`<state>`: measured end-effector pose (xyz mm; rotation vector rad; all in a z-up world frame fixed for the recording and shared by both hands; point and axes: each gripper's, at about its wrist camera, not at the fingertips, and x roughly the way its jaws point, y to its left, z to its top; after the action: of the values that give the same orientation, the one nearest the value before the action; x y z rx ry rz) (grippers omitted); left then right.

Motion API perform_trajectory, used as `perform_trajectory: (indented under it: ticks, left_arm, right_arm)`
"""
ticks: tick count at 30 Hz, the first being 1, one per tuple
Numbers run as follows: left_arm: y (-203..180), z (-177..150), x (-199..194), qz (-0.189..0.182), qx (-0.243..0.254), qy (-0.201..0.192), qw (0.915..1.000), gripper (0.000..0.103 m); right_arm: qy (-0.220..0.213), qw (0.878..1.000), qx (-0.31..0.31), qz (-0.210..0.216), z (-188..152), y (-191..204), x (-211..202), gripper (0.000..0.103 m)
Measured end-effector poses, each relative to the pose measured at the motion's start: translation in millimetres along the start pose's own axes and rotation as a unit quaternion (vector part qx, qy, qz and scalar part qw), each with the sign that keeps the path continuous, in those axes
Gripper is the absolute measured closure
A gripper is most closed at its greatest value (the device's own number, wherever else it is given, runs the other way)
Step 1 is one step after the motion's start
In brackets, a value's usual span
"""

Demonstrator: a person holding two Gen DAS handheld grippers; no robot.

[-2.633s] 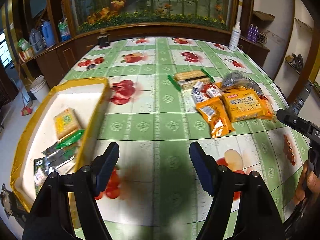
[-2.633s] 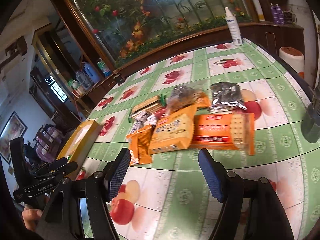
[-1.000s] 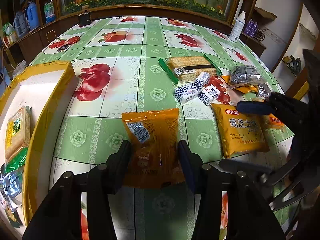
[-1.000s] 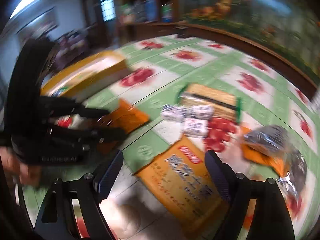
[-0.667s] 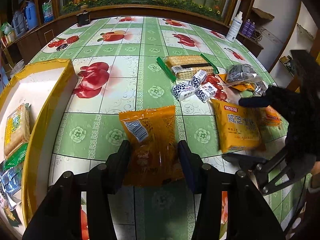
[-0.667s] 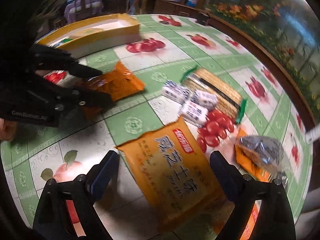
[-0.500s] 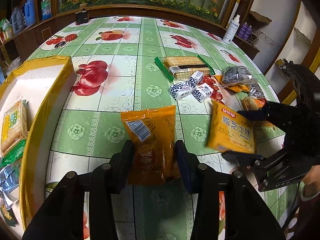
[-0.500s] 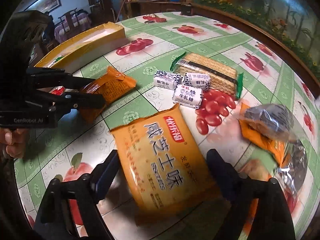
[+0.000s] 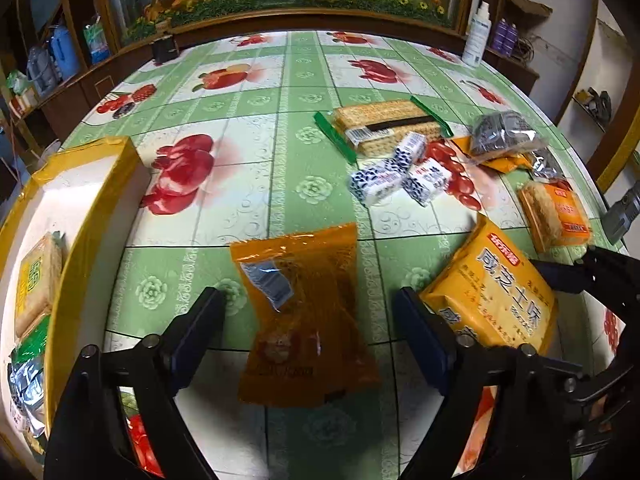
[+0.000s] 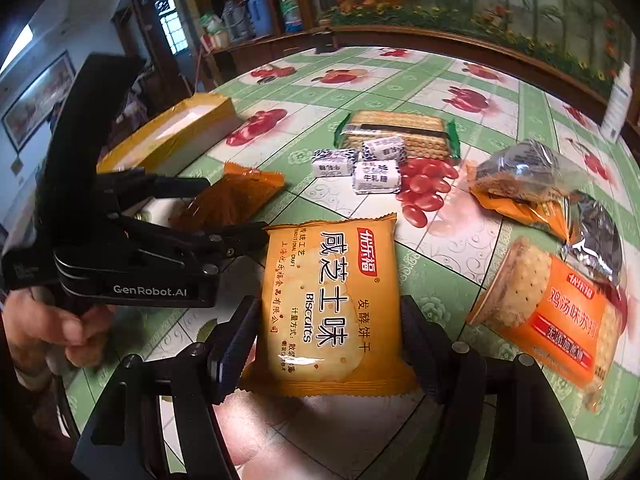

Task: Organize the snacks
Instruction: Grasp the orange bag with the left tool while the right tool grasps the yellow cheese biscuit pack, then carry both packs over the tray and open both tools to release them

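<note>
An orange snack packet [image 9: 308,272] lies flat on the green fruit-print tablecloth. My left gripper [image 9: 306,308] straddles it with its jaws opening, and the pads stand clear of its sides. A yellow biscuit pack [image 10: 332,280] sits between the pads of my right gripper [image 10: 328,312], whose jaws are closing and press on both long edges. In the left wrist view that yellow biscuit pack [image 9: 496,292] is tilted, just right of my left gripper. A yellow-walled tray [image 9: 92,216] at the left holds a few packets [image 9: 38,280].
Beyond lie a cracker pack with green ends [image 9: 384,128], three small blue-and-white candy packs [image 9: 400,172], a dark foil bag [image 9: 504,132] and an orange cracker pack [image 9: 556,212]. A white bottle [image 9: 476,36] stands at the far right edge. A hand [image 10: 52,328] holds the left gripper.
My left jaws have spread off the orange packet, which now lies loose. My right jaws have narrowed onto the yellow biscuit pack, which has moved closer to the left gripper.
</note>
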<state>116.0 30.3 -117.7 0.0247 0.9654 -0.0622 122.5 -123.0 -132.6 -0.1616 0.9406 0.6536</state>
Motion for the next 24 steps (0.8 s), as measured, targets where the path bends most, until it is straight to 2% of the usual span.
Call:
perform_trajectory:
  ticks: [1,3,4,5,6,7,9,11,12,13,14,15,16,18,21,24]
  left_arm:
    - [1.4,-0.2,-2.7,0.0,0.0,-0.007,1.0,0.053]
    - [7.2,-0.5,-6.2,-0.01,-0.007,-0.007,0.9999,0.06]
    - [10.3,-1.5,-7.9,-0.014,-0.012,-0.009,0.9998,0.064]
    - [13.5,-3.2,-9.8,-0.017,-0.017,-0.01,0.9997,0.065]
    - [16.0,-5.7,-12.2,-0.017,-0.021,-0.011,0.9996,0.065]
    - [18.8,-9.0,-16.2,-0.016,-0.025,-0.014,0.9995,0.065]
    - [20.9,-14.6,-24.6,-0.011,-0.026,-0.023,0.9993,0.065]
    - [22.9,-19.6,-32.2,-0.009,-0.027,-0.028,0.9992,0.065]
    - [24.8,-22.2,-35.6,-0.009,-0.029,-0.029,0.9991,0.065]
    - [27.0,-24.4,-38.7,-0.008,-0.032,-0.03,0.999,0.065]
    - [28.9,-25.9,-41.5,-0.007,-0.034,-0.032,0.9989,0.065]
    - [30.9,-27.2,-44.5,-0.007,-0.036,-0.033,0.9988,0.065]
    - [32.9,-28.3,-47.9,-0.009,-0.038,-0.035,0.9986,0.065]
    - [36.2,-29.6,-55.7,-0.011,-0.041,-0.041,0.9982,0.065]
    - [39.5,-30.7,-68.8,-0.012,-0.04,-0.052,0.9978,0.065]
    - [46.3,-32.5,-82.0,-0.007,-0.043,-0.064,0.997,0.064]
  right_arm:
    - [-0.003,1.0,0.01,0.006,-0.9,-2.4,-1.3,0.032]
    - [-0.011,0.999,0.03,0.013,-2.8,-6.5,-3.7,0.034]
    - [-0.015,0.999,0.041,0.016,-3.6,-8.6,-5.2,0.038]
    - [-0.02,0.998,0.051,0.019,-4.5,-10.5,-7.0,0.044]
    - [-0.026,0.997,0.065,0.026,-5.4,-13.5,-9.9,0.059]
    - [-0.032,0.996,0.079,0.034,-6.2,-16.5,-12.4,0.08]
    - [-0.045,0.993,0.103,0.043,-7.5,-21.4,-18.9,0.096]
    - [-0.051,0.992,0.106,0.034,-7.5,-21.0,-22.7,0.094]
    - [-0.05,0.993,0.099,0.031,-6.8,-17.8,-22.3,0.087]
    - [-0.049,0.994,0.091,0.026,-6.0,-14.0,-21.4,0.071]
    - [-0.045,0.995,0.085,0.027,-5.6,-9.3,-19.8,0.06]
    - [-0.041,0.995,0.079,0.034,-5.0,-3.6,-17.9,0.041]
    - [-0.045,0.996,0.071,0.037,-4.2,3.5,-17.9,0.032]
    - [-0.048,0.998,0.045,0.012,-0.7,21.9,-16.0,0.032]
    - [-0.022,0.999,0.004,-0.045,5.8,45.6,1.5,0.03]
    - [0.003,0.997,-0.015,-0.081,5.3,55.6,20.4,0.032]
